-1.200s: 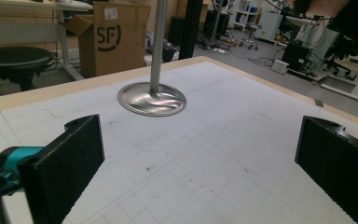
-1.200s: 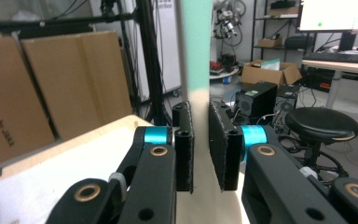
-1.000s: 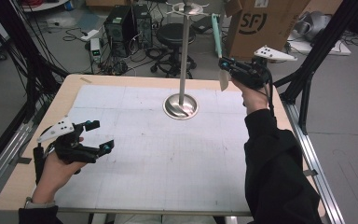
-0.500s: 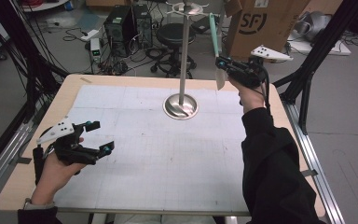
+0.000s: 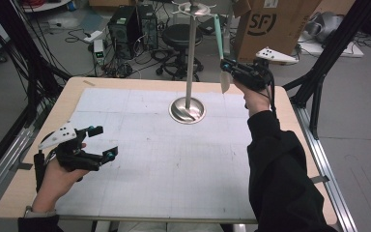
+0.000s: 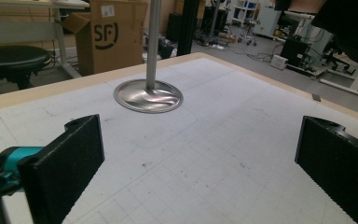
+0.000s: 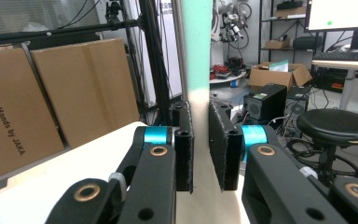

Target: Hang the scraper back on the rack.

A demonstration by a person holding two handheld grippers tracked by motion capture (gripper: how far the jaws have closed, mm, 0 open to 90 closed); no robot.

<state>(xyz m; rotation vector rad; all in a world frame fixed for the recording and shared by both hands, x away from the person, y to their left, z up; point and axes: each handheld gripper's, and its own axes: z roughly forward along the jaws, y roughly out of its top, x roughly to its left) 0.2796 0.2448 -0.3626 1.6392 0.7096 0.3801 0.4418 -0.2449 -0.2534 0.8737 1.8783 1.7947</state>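
On gridded table (image 5: 174, 164), steel stand (image 5: 187, 108), cardboard box (image 5: 270, 24) behind

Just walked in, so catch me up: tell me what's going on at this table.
A person stands at the table with a gripper in each hand. The right gripper is shut on a flat strip, green above and cream below, held upright beside the metal stand. The left gripper is open and holds nothing, low over the near left of the table.
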